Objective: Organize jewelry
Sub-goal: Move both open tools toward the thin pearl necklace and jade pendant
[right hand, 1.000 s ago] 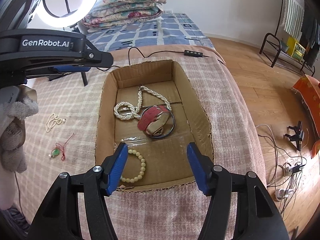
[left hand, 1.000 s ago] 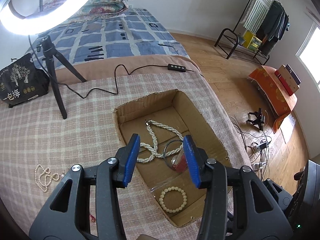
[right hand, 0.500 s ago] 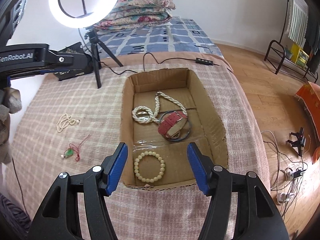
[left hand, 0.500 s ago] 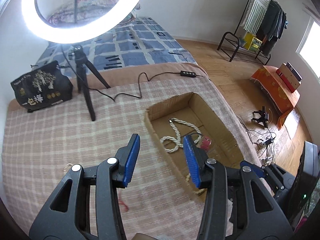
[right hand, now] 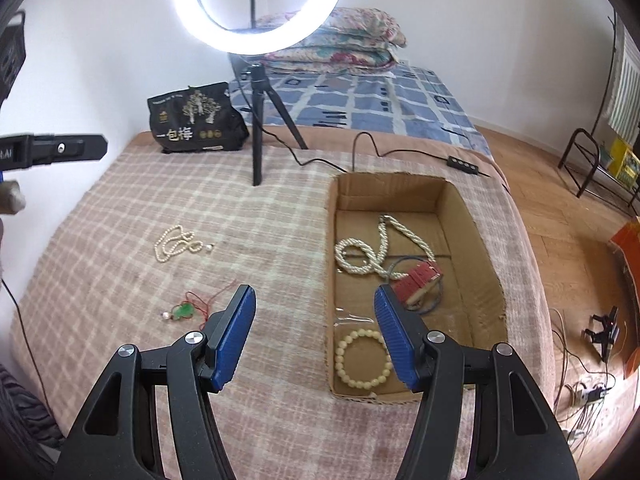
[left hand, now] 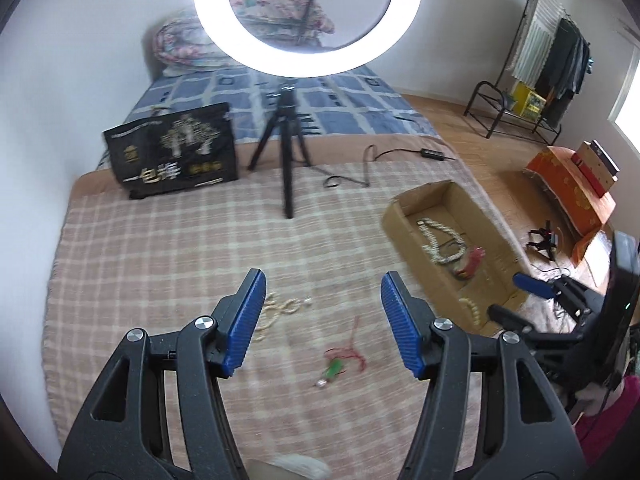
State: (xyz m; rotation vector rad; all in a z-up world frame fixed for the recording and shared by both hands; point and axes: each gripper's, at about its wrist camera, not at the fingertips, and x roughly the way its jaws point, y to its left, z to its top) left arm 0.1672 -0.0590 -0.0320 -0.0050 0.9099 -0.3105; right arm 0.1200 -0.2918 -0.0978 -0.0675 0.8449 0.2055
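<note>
The left gripper [left hand: 322, 322], jaws opening and empty, is hovering nearer the pearl necklace [left hand: 280, 308] and green pendant [left hand: 334, 370], while the right gripper [right hand: 314, 334] is idling released beside the cardboard box [right hand: 460, 208].

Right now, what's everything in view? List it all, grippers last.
cardboard box: 1, brown, right on blanket
twisted pearl necklace: 1, white, in box
bead bracelet: 1, cream, box near end
red strap: 1, in box
dark ring: 1, under strap
thin pearl necklace: 1, white, on blanket
jade pendant: 1, green, red cord, on blanket
ring light: 1, lit, tripod
black bag: 1, far end
left gripper: blue pads, opening, empty
right gripper: open, empty
</note>
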